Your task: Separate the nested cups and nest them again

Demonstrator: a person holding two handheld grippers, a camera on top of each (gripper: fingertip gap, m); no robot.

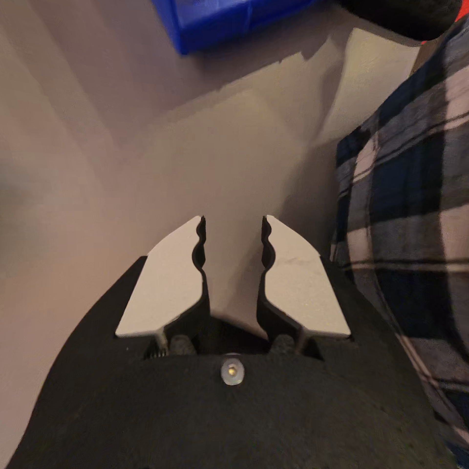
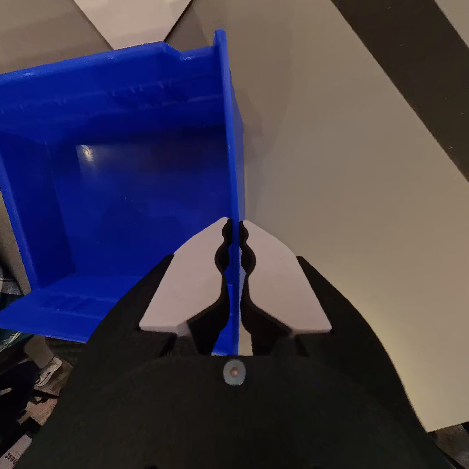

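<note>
A blue plastic bin [image 2: 114, 177] fills the left half of the right wrist view, with its open inside facing the camera. My right gripper [image 2: 234, 222] is shut on the bin's thin right side wall [image 2: 229, 127], one pad on each face. No cups show in either view. In the left wrist view a corner of a blue bin [image 1: 228, 22] shows at the top edge, far from the fingers. My left gripper [image 1: 233, 218] is open and empty over the pale tabletop [image 1: 152, 152].
A person's plaid sleeve [image 1: 406, 203] lies close on the right of my left gripper, with a black object [image 1: 393, 15] above it. The pale table [image 2: 342, 177] ends at a dark strip [image 2: 406, 63]. Clutter lies on the floor at the lower left [image 2: 25, 380]. There is about 45 cm between the tips of the two grippers.
</note>
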